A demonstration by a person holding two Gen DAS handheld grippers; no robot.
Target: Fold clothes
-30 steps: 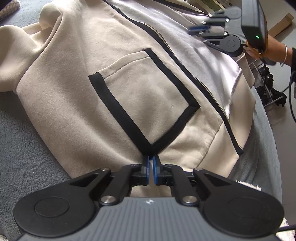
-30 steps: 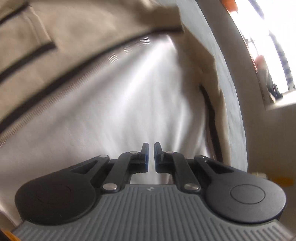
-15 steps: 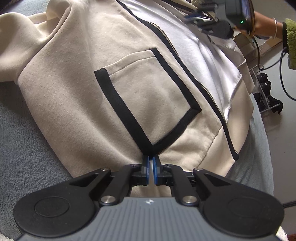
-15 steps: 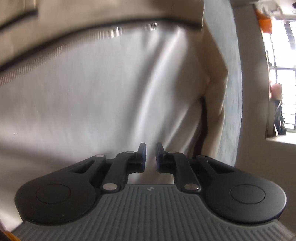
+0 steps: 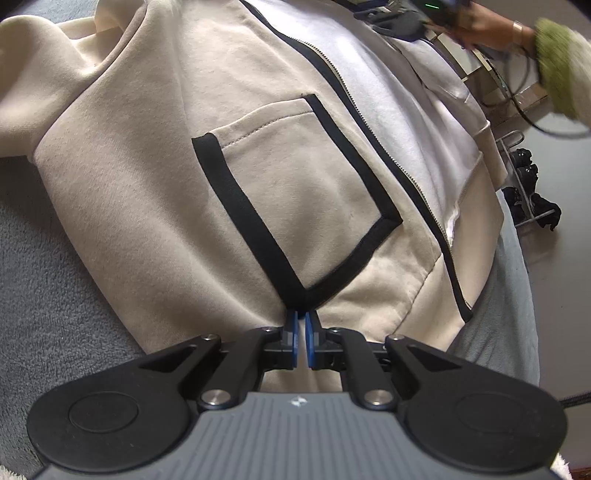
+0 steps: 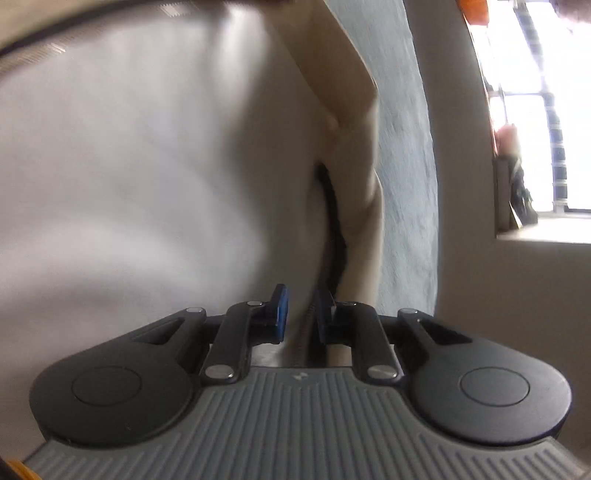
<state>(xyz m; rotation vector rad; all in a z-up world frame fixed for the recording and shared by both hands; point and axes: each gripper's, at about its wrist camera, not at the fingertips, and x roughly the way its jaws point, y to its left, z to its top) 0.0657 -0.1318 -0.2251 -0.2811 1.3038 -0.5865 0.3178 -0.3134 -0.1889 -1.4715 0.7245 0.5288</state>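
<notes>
A cream zip jacket (image 5: 147, 184) with a black-trimmed pocket (image 5: 295, 184) lies front-up on a grey blanket (image 5: 55, 295). Its right front is thrown open, showing white lining (image 5: 406, 110). My left gripper (image 5: 302, 325) is shut at the pocket's lower corner, the black trim pinched between its blue pads. My right gripper (image 5: 384, 18) is over the far side of the jacket, held by a hand (image 5: 480, 22). In the right wrist view this right gripper (image 6: 300, 306) stands slightly open over the lining (image 6: 147, 166), with the folded-back front's black zip edge (image 6: 332, 229) running between its fingers.
The blanket's edge (image 6: 402, 147) drops off just beyond the jacket's right side. A shoe rack (image 5: 528, 192) stands on the floor to the right. A green fuzzy sleeve (image 5: 557, 66) and a cable hang at the upper right. A bright window (image 6: 535, 147) lies past the blanket.
My right gripper slid across the lining to the jacket's zip edge, and its fingers spread apart around that edge. The left gripper stayed shut at the pocket corner.
</notes>
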